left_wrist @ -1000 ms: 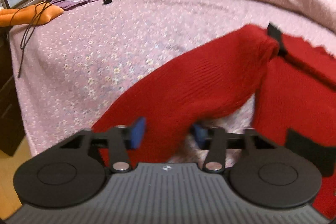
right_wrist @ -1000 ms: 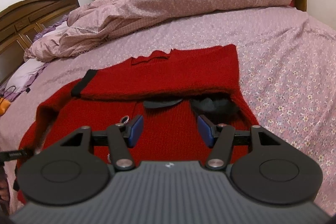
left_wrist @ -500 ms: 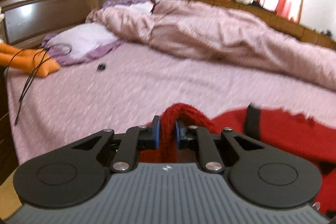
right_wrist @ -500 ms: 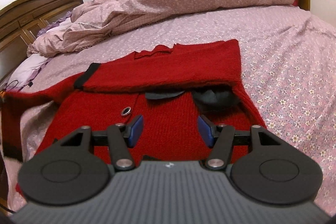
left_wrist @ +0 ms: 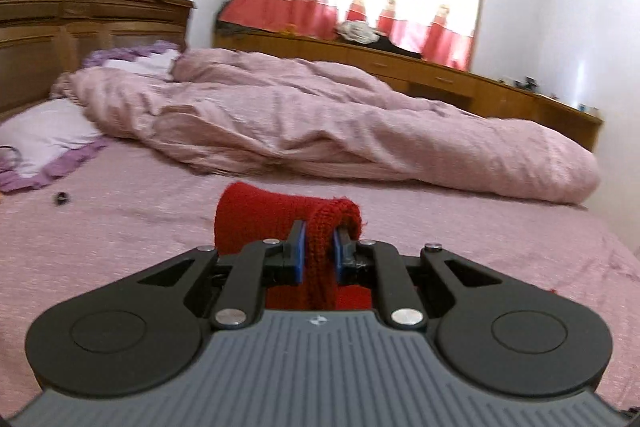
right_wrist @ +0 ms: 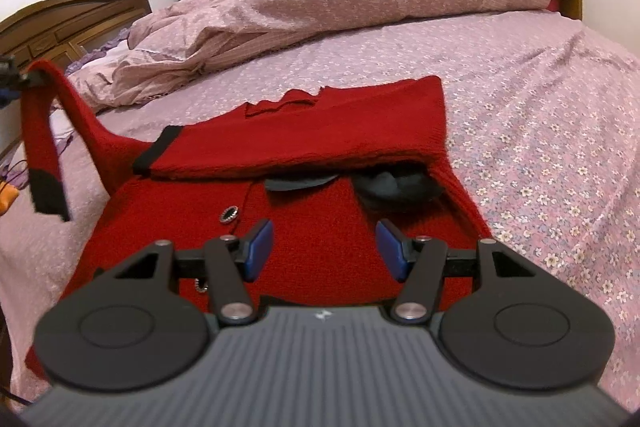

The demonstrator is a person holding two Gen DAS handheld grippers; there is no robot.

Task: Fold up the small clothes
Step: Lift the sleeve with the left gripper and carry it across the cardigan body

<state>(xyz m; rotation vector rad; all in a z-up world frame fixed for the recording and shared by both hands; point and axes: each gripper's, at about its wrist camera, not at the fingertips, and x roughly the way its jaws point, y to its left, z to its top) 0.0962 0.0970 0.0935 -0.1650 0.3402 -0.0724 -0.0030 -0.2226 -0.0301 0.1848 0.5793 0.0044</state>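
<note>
A red knit cardigan (right_wrist: 320, 155) with black cuffs lies on the flowered bedsheet (right_wrist: 540, 131), one sleeve folded across its chest. Its other sleeve (right_wrist: 72, 111) is lifted high at the left of the right wrist view, the black cuff (right_wrist: 48, 193) hanging down. My left gripper (left_wrist: 319, 255) is shut on that red sleeve (left_wrist: 280, 223), the knit bunched between the blue pads. My right gripper (right_wrist: 325, 247) hovers open over the cardigan's lower front, with nothing between its fingers. A shiny button (right_wrist: 229, 215) shows just beyond its left pad.
A crumpled pink duvet (left_wrist: 320, 131) fills the far half of the bed. A pillow (left_wrist: 48, 135) and wooden headboard (left_wrist: 80, 23) are at the left. A small dark object (left_wrist: 61, 197) lies on the sheet. A low wooden cabinet (left_wrist: 460, 79) runs under the curtained window.
My left gripper closed on the red sleeve and lifted it well above the bed, tilting up toward the room. The right gripper stayed in place, open.
</note>
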